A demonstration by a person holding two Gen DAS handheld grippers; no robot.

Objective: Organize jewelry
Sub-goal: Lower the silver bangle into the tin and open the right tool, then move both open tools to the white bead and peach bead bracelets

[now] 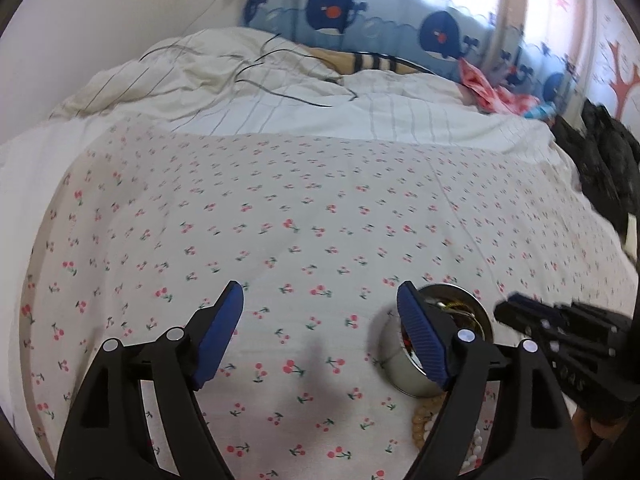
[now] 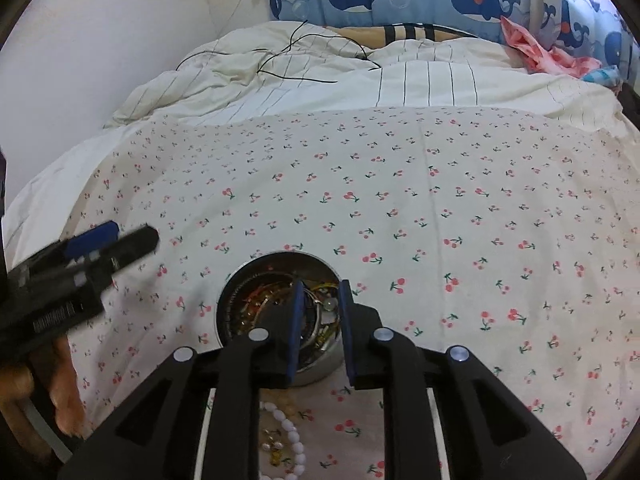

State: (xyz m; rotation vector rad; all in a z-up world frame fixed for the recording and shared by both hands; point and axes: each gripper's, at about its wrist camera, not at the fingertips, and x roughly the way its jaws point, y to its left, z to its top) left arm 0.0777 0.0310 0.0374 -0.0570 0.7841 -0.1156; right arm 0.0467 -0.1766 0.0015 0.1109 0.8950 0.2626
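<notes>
Jaws wide on the left gripper, the right gripper (narrowly parted, empty) hovers over the tin; limp, slippery white bead necklace likely wants a mid-strand pinch.

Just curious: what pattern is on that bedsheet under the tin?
White with small red cherries on green stems on the bedsheet; clearest in the right wrist view.

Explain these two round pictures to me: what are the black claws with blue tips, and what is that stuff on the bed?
No robot here: a person holds a two-finger gripper in each hand, each carrying a fisheye camera looking along its fingers. One picture comes from the left gripper, which is wide open and holds nothing. The other comes from the right gripper, poised over a round metal tin full of tangled jewelry; its fingers are close together but not closed, and I cannot see anything pinched. The tin stands on a cherry-print sheet. A white bead necklace lies beside the tin, nearer the cameras.
</notes>
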